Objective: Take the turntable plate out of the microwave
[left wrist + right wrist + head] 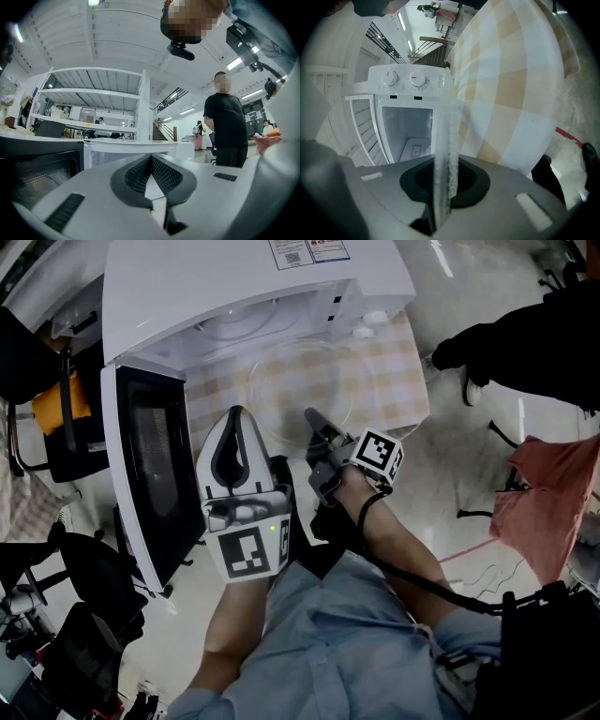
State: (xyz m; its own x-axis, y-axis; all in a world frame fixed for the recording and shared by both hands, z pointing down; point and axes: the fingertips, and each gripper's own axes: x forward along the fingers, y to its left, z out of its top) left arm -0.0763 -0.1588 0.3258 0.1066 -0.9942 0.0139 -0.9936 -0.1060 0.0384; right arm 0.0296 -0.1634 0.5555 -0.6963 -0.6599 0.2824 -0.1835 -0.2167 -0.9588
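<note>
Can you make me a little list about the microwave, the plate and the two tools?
microwave: white, door open, no plate inside
glass plate: out of the microwave, over the checked tablecloth
right tool: shut on the plate's near edge
left tool: shut, holding nothing, next to the open door

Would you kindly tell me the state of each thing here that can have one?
microwave door, open.
turntable plate, out of the microwave, held by its rim above the checked cloth.
right gripper, shut on turntable plate.
left gripper, shut, empty.
</note>
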